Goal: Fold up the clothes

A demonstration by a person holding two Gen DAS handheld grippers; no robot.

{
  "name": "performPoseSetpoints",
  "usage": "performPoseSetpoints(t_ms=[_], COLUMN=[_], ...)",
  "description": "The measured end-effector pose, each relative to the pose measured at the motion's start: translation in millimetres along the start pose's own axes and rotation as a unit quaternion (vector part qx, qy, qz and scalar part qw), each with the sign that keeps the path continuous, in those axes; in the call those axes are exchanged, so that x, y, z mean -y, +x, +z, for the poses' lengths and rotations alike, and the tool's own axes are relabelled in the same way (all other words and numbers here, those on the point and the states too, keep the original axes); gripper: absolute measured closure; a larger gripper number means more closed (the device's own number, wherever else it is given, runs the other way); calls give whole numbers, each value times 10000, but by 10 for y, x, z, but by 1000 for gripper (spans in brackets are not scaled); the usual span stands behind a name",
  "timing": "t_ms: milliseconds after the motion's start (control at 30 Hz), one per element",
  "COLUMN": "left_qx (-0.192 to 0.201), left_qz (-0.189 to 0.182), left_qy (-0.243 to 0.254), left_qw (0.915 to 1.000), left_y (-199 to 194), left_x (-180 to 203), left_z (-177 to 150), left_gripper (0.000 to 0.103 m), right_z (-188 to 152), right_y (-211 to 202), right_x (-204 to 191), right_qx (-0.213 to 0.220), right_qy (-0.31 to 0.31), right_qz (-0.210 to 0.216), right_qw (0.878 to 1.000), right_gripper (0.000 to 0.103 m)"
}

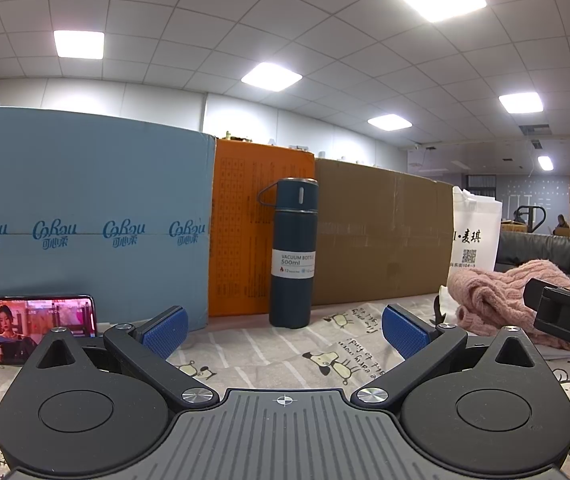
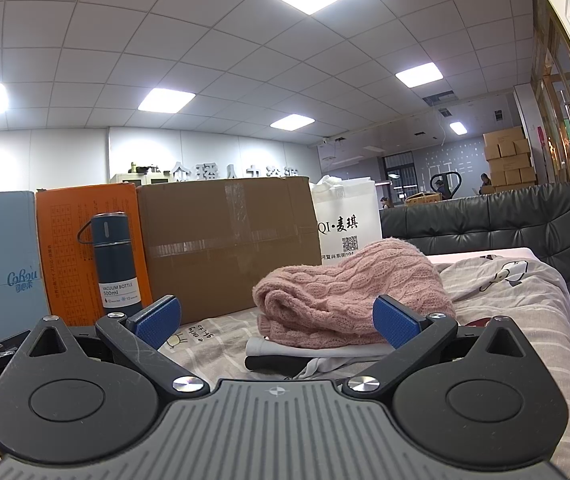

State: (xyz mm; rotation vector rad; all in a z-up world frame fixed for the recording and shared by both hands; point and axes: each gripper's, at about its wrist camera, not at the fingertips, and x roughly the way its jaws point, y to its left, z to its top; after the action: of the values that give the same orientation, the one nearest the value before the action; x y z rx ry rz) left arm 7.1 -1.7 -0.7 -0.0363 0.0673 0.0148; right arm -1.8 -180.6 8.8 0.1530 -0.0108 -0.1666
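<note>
A folded pink cable-knit sweater (image 2: 349,292) lies on a stack with a white garment (image 2: 317,350) and a dark one (image 2: 273,362) under it, on the cartoon-print sheet (image 2: 213,344). My right gripper (image 2: 277,322) stands open just in front of the stack, nothing between its blue pads. In the left wrist view the same pink sweater (image 1: 497,300) sits far right, partly hidden by the other gripper's black body (image 1: 565,316). My left gripper (image 1: 285,330) is open over the sheet (image 1: 285,348), facing a dark blue vacuum bottle (image 1: 293,252).
Blue (image 1: 85,216), orange (image 1: 253,232) and brown (image 1: 381,236) cartons wall off the back. A phone (image 1: 31,326) showing video leans against the blue carton. A white printed bag (image 2: 349,220) stands behind the sweater. A black sofa (image 2: 493,220) borders the right.
</note>
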Motion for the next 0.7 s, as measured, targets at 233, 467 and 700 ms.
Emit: performPoseSetpoints(t_ms=[233, 467, 700], left_qx=[-13, -6, 1], left_qz=[-4, 1, 1], left_qy=[-15, 2, -28], left_qw=[10000, 10000, 10000], left_y=[1, 0, 4], left_x=[-2, 1, -3], left_z=[5, 4, 1], left_gripper=[0, 0, 0], right_z=[2, -2, 0], right_y=[2, -6, -6], right_x=[0, 7, 9], right_qx=[-1, -7, -12], right_qy=[4, 7, 9], right_qz=[-1, -7, -7], right_qw=[10000, 10000, 10000], right_gripper=[0, 0, 0])
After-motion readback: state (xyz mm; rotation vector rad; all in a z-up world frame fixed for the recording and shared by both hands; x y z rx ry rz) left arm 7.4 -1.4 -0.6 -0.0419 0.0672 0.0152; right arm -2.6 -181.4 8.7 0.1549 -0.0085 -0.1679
